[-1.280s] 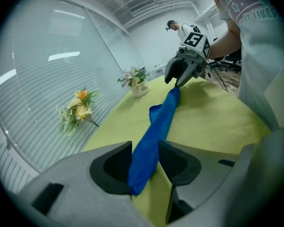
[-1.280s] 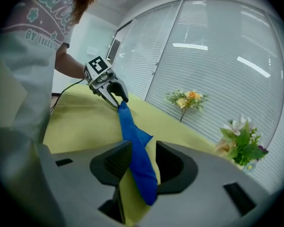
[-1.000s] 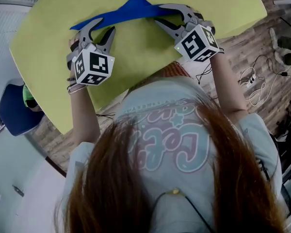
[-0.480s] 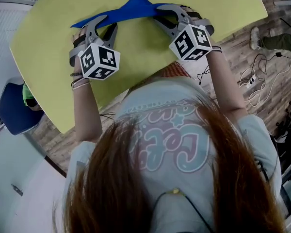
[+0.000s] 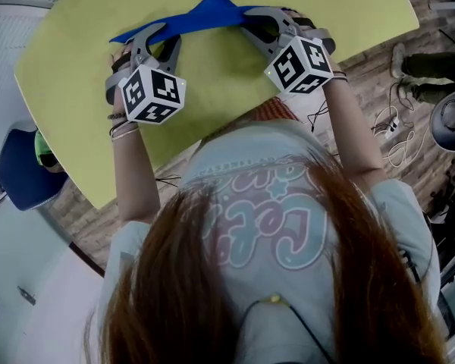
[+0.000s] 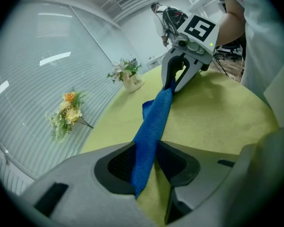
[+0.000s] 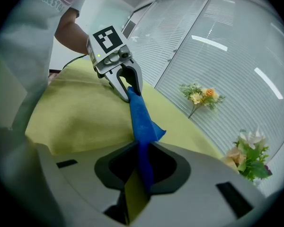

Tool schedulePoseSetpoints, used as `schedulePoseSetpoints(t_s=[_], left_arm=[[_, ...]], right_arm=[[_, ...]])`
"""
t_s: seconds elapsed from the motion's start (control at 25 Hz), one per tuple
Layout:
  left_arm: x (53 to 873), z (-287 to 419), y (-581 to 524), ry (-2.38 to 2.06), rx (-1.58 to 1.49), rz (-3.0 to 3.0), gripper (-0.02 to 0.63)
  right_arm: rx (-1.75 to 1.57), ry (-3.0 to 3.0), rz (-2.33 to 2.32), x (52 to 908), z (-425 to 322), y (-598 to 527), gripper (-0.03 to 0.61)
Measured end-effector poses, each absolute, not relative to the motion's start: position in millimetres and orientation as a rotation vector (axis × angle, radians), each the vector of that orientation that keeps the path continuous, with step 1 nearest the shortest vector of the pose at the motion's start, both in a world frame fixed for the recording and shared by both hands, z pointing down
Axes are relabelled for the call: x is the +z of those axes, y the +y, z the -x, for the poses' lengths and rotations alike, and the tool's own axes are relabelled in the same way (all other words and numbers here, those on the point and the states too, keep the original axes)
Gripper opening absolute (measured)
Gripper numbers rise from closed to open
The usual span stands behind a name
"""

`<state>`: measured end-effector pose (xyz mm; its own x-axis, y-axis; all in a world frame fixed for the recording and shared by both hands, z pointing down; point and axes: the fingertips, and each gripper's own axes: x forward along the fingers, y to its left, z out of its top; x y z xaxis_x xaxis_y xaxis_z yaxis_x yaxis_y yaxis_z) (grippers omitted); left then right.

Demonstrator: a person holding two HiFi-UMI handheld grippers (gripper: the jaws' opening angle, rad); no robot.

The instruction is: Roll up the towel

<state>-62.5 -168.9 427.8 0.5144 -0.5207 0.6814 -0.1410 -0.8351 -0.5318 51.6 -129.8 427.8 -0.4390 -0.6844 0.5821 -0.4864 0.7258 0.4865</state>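
Towel (image 5: 205, 12) in left gripper (image 6: 149, 157), right gripper (image 7: 142, 169)

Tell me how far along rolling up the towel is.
Done: the blue towel is gathered into a narrow band, one end in each gripper. In hand: the left gripper holds its end, and the right gripper has just been closing its fingers on the other end, with the towel between them. The band is stretched between them over the yellow table. Left: no roll is visible yet, so all the rolling remains.

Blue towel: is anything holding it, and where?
Yes: the left gripper pinches one end of the blue towel, and the right gripper, whose jaws have just been closing, pinches the other end.
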Motion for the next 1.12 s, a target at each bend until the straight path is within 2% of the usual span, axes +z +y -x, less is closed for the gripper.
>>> schedulePoseSetpoints(t_s=[0.52,1.12], left_arm=[[425,60,-177,0.522,-1.278,2.417,0.097],[426,54,-194,0.491,-1.314,2.433,0.095]], right_arm=[[-0.248,-2.186,-0.856,422,-56,-141,0.066],[-0.172,-2.228,-0.847,418,-63,-161,0.072]])
